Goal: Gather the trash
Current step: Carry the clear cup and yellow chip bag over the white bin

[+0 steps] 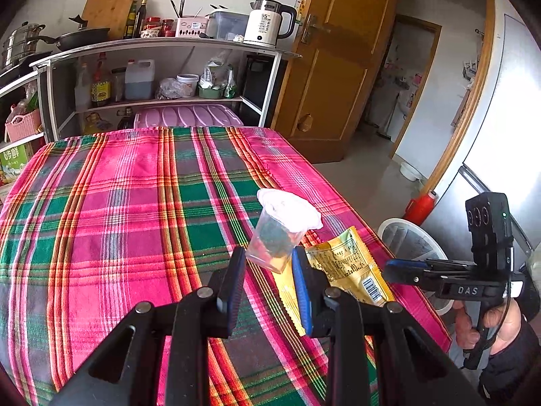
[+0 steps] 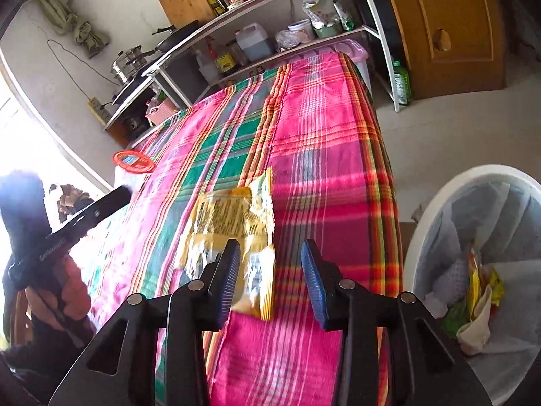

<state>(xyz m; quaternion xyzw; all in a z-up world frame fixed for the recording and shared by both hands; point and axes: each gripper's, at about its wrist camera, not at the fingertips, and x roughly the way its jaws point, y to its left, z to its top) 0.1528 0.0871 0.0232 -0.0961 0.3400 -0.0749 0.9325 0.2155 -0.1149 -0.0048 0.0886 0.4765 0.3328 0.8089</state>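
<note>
A clear plastic cup (image 1: 279,235) with a white peeled lid and dark residue sits tilted between the fingertips of my left gripper (image 1: 268,262), whose pads touch its sides. A yellow snack wrapper (image 1: 351,267) lies on the plaid tablecloth (image 1: 135,203) just right of the cup. In the right wrist view the wrapper (image 2: 233,223) lies just ahead of my right gripper (image 2: 270,257), which is open and empty above the table's near edge. The right gripper (image 1: 399,267) also shows in the left wrist view, to the right of the wrapper.
A white trash bin (image 2: 473,270) with a liner and wrappers inside stands on the floor right of the table; it also shows in the left wrist view (image 1: 405,240). A kitchen shelf (image 1: 162,67) stands behind the table. A red ring (image 2: 133,161) lies at the far left.
</note>
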